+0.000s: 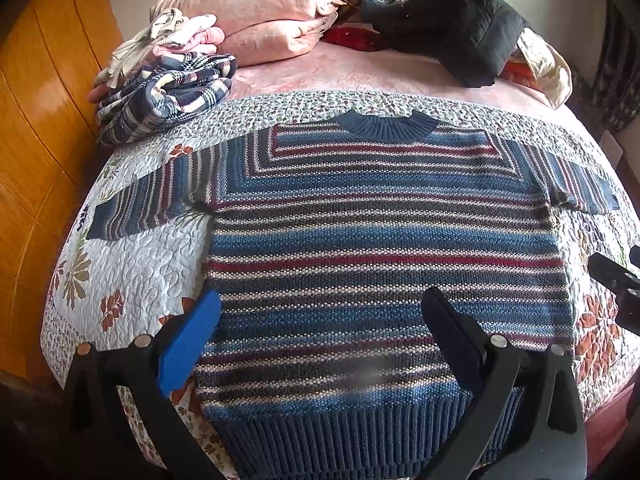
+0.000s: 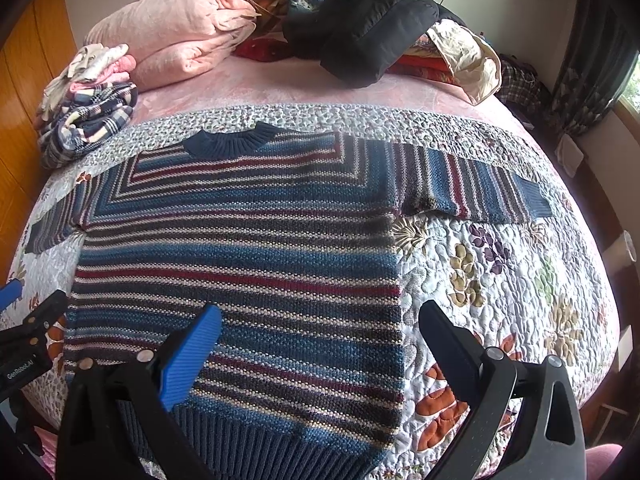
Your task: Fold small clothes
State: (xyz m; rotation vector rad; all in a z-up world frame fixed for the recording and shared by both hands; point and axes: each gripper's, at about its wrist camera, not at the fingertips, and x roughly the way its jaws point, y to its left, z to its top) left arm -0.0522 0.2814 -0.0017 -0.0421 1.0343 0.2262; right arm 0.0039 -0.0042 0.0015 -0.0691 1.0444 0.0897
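A striped knit sweater [image 1: 380, 240] in blue, red and grey lies flat and face up on a floral quilt [image 1: 132, 264], sleeves spread to both sides, dark ribbed hem nearest me. My left gripper [image 1: 320, 320] hovers open over the sweater's lower left part, nothing between its fingers. My right gripper [image 2: 320, 328] hovers open over the sweater [image 2: 240, 260] at its lower right edge, its black finger above the quilt [image 2: 500, 280]. Each gripper shows at the edge of the other's view: the right gripper [image 1: 616, 280] and the left gripper [image 2: 28, 332].
A pile of folded clothes [image 1: 168, 80] with a plaid item on top sits at the quilt's far left corner. Behind it lie a pink folded blanket [image 1: 260, 12] and a black jacket [image 1: 452, 28]. A wooden wardrobe [image 1: 40, 120] stands to the left.
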